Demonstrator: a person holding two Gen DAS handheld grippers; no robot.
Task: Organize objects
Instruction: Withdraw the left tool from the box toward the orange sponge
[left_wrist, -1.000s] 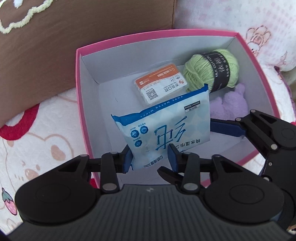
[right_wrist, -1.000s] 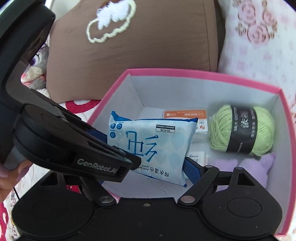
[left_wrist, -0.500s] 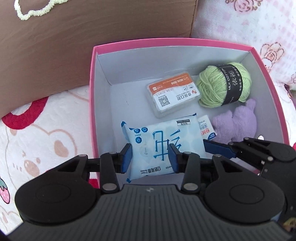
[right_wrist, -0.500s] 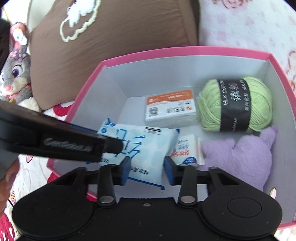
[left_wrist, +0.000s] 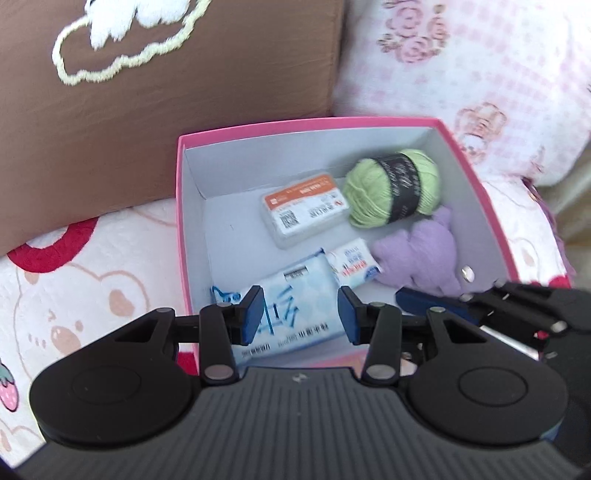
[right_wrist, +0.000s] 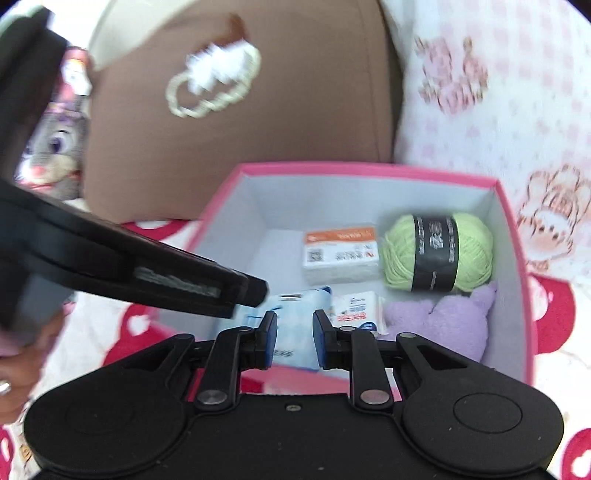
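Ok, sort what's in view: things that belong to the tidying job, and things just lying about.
Part of the job:
pink box
wipes pack
green yarn ball
purple plush
orange-label case
small tissue pack

Just lying about:
brown cushion
bunny toy
bear-print blanket

Both wrist cameras look steeply down from near range into the pink box (left_wrist: 476, 177) (shared view), its far wall at 12 o'clock.
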